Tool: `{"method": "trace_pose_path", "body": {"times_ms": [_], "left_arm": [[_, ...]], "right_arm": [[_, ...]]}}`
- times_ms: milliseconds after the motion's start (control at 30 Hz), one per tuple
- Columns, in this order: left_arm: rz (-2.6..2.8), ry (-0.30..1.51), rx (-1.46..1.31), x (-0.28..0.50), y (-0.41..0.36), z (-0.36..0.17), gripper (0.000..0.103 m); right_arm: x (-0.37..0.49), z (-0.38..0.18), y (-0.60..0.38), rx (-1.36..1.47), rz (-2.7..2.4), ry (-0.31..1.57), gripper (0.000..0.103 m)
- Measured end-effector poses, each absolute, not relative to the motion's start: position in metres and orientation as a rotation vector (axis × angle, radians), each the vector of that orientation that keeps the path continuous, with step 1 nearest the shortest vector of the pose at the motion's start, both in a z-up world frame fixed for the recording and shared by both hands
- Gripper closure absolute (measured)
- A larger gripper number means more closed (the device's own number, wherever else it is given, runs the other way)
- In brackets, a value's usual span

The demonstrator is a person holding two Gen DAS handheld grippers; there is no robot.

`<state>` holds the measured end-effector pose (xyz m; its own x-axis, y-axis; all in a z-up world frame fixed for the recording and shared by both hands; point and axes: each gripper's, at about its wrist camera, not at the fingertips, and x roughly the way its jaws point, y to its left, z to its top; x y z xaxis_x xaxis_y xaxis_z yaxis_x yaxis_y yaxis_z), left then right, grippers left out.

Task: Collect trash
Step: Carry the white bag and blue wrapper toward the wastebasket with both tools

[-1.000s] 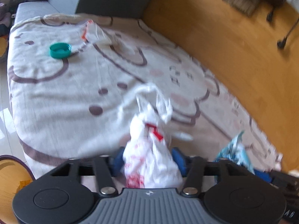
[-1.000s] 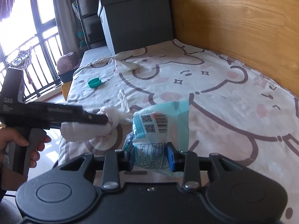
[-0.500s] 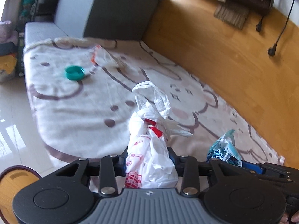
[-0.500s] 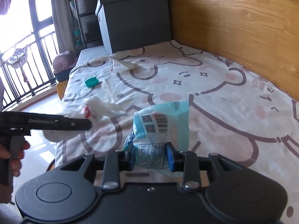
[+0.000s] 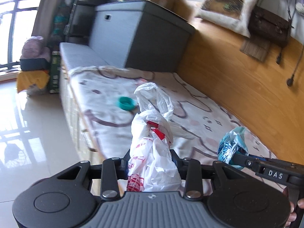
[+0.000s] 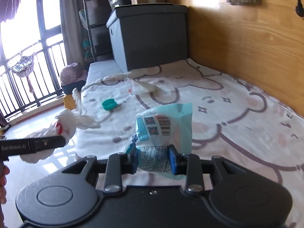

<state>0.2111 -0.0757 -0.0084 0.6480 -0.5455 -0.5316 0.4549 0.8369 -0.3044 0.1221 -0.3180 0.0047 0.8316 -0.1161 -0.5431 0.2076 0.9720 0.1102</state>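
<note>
— Holding what, the left gripper (image 5: 150, 168)?
— A white plastic bag (image 5: 152, 148), clamped at lower centre. The right gripper (image 6: 153, 159) pinched a blue wrapper (image 6: 163, 131). A green cap (image 6: 109, 104) lay on the bed (image 6: 237, 114), centre left.

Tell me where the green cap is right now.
The green cap lies on the cartoon blanket near its window-side edge, left of centre in the right wrist view, just in front of a clear plastic wrapper.

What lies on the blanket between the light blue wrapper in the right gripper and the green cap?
Nothing: in the right wrist view only bare blanket lies between the light blue wrapper and green cap.
</note>
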Motion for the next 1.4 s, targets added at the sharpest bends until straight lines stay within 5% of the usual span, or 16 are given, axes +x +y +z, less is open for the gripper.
{"method": "trace_pose_path", "body": {"times_ms": [833, 1400], "left_arm": [[-0.211, 0.672, -0.123, 0.251, 0.047, -0.015, 0.064], [-0.067, 0.907, -0.083, 0.296, 0.085, -0.086, 0.064]], "right_arm": [[0.231, -0.011, -0.163, 0.113, 0.056, 0.633, 0.071], [0.293, -0.099, -0.096, 0.033, 0.172, 0.885, 0.071]]}}
